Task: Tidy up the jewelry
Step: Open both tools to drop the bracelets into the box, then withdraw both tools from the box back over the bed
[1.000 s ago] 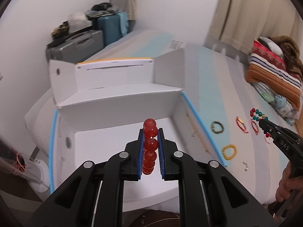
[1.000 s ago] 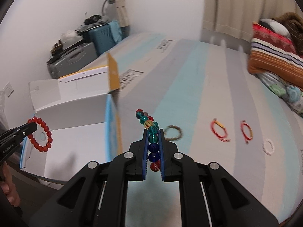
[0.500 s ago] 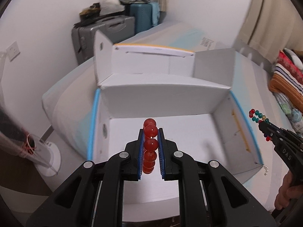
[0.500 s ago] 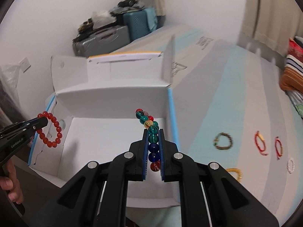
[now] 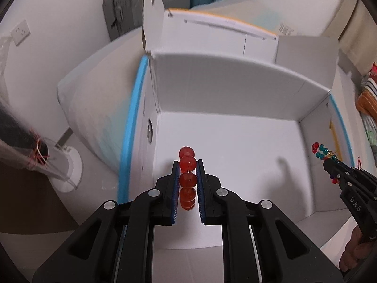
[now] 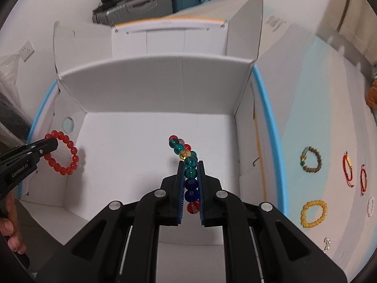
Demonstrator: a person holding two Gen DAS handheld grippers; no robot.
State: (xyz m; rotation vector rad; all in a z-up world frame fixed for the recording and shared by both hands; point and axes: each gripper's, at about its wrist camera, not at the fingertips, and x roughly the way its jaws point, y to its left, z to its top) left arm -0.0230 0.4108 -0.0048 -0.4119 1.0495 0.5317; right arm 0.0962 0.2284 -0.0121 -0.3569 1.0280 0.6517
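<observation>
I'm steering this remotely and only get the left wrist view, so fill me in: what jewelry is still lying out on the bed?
Observer: Several pieces on the bedcover right of the box: a brown bracelet, a yellow bracelet, two red cords and a small white ring-shaped piece.
Operator: My red bracelet looks like a straight line of beads. Is it a full loop?
Observer: Yes, the right wrist view shows the red bracelet as a whole ring hanging from the left gripper, over the box's left side.
Operator: How much of the multicolor bracelet is gripped?
Observer: The right gripper clamps its teal, blue and red beads; the multicolor bracelet sticks out past the tips.
</observation>
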